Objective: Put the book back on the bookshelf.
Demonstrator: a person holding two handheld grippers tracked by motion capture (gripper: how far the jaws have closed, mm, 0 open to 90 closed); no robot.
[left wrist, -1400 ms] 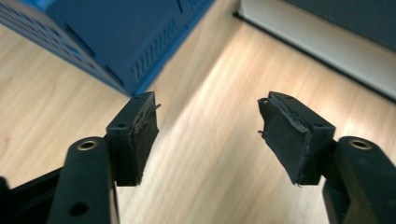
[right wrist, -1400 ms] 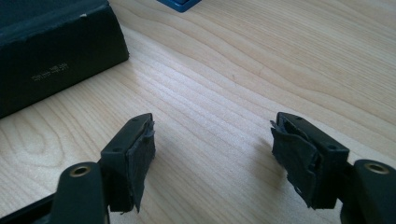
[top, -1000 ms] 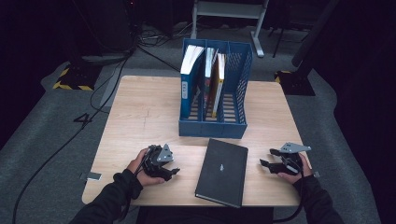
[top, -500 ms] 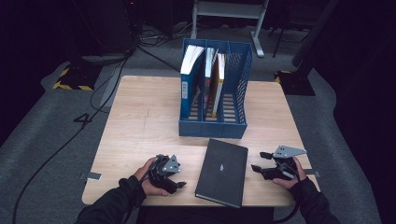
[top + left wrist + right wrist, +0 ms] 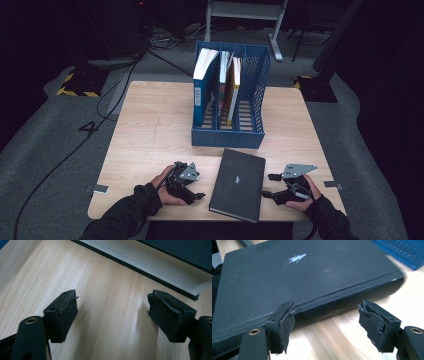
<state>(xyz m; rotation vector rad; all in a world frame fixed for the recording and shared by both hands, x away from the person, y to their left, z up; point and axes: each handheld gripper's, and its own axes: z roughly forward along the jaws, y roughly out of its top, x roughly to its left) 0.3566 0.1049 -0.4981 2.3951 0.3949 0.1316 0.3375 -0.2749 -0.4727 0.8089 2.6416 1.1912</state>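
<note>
A black hardcover book [image 5: 237, 184] lies flat near the table's front edge, just ahead of a blue file holder [image 5: 252, 95]. My left gripper [image 5: 199, 185] rests low at the book's left side, facing its page edge [image 5: 150, 257]. Its jaws have just been opening, and between them lies bare wood. The left gripper [image 5: 113, 307] stands open. My right gripper [image 5: 267, 186] is at the book's right side, open, facing the spine. In the right gripper view the book [image 5: 299, 277] lies just beyond the open right gripper [image 5: 325, 320], apart from its pads.
The blue file holder holds three upright books [image 5: 220, 85] in its left and middle slots; its mesh wall [image 5: 402, 250] lies close behind the black book. The wooden table [image 5: 150, 135] has bare room at left. Cables [image 5: 115, 85] run over the grey floor.
The right gripper has moved left toward the book's spine. The left gripper has shifted right toward the book's page edge, and its jaws stand wider.
</note>
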